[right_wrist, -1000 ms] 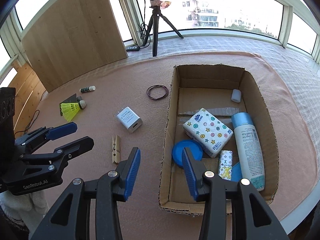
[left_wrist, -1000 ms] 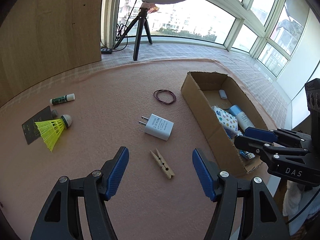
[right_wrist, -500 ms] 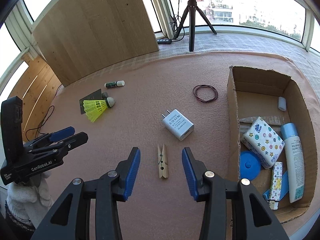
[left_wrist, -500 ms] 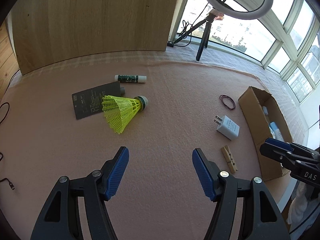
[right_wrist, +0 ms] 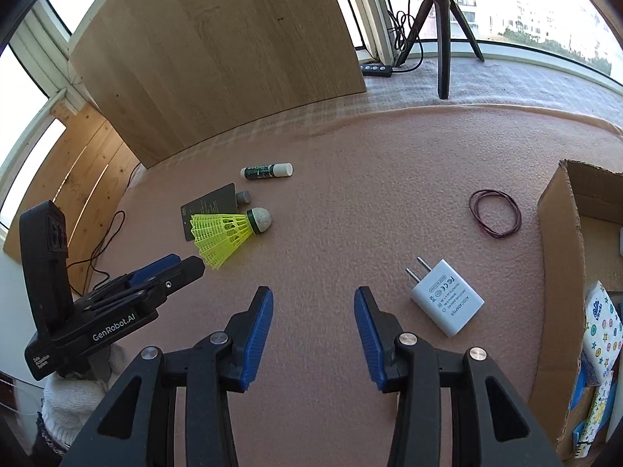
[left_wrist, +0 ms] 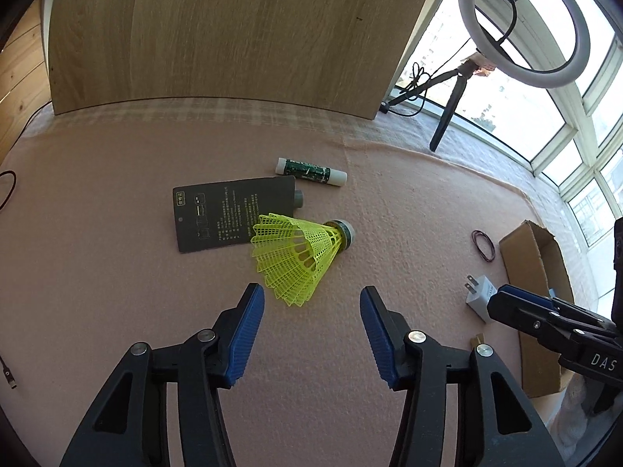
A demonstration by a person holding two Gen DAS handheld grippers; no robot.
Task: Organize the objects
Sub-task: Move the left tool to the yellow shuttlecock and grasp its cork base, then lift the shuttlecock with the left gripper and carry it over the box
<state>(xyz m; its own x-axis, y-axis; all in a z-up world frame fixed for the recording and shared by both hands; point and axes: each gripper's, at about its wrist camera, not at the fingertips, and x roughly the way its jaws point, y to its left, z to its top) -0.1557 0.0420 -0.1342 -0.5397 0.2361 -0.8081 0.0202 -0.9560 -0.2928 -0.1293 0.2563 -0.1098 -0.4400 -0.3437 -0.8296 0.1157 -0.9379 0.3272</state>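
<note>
Shuttlecock [left_wrist: 301, 258], a yellow plastic-mesh cone with a grey-green rounded cap, lies on its side on the pink felt-like mat [left_wrist: 117, 272], just beyond the tips of the left gripper [left_wrist: 311, 303]; its flared skirt points toward the gap between the blue ribbed pads, none of it between them. That gripper's jaws have just been closing and stand apart with nothing in them. The right gripper [right_wrist: 313, 303] hangs open and empty over bare mat, with a white wall charger [right_wrist: 447, 305], prongs out, to its right. At the right edge a brown cardboard box [right_wrist: 560, 257] holds a tissue pack printed with stars and smiley faces [right_wrist: 599, 330] and other blue-and-white items too cut off to name. A thin dark rubber band [right_wrist: 494, 213] lies in a loop near the box's outer wall. Behind the shuttlecock is a flat dark card [left_wrist: 229, 212] with small printed text, its corner under the skirt, and farther back a green tube with a white cap [left_wrist: 311, 171].
</note>
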